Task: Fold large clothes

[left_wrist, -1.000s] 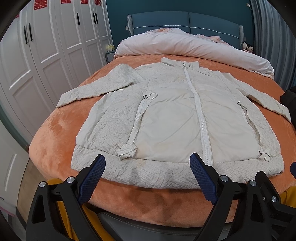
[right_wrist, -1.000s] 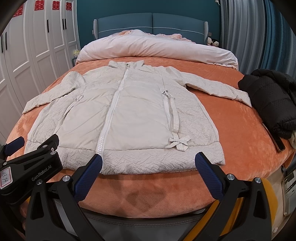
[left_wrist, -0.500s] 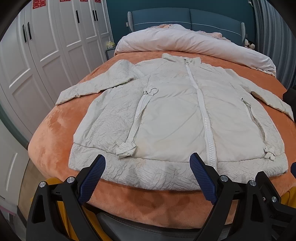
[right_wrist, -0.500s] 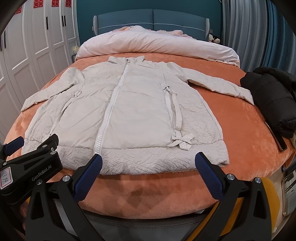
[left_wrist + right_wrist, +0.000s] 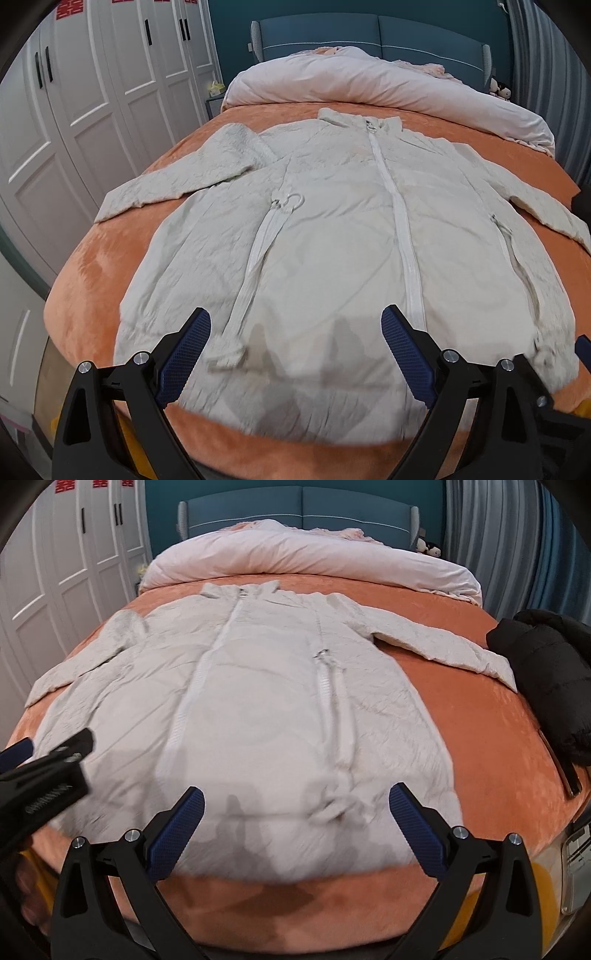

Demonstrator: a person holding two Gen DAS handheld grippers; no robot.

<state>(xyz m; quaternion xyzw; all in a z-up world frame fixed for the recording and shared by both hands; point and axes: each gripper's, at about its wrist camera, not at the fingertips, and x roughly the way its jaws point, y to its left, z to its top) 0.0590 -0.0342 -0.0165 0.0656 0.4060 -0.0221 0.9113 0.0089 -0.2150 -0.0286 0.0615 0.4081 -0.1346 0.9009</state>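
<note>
Your left gripper (image 5: pixel 295 350) hangs released, jaws spread wide, over the near hem of the cream crinkled zip-front jacket (image 5: pixel 332 240). That jacket lies flat and face up on the orange plush bedspread (image 5: pixel 92 280), hem toward the foot edge, sleeves spread to both sides. Your right gripper (image 5: pixel 297 825) is likewise released above the hem. A black puffer jacket (image 5: pixel 546 672) sits at the bed's right edge.

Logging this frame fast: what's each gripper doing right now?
Left gripper: open, holding nothing, over the hem of the white jacket.
Right gripper: open, holding nothing, also over the hem.
</note>
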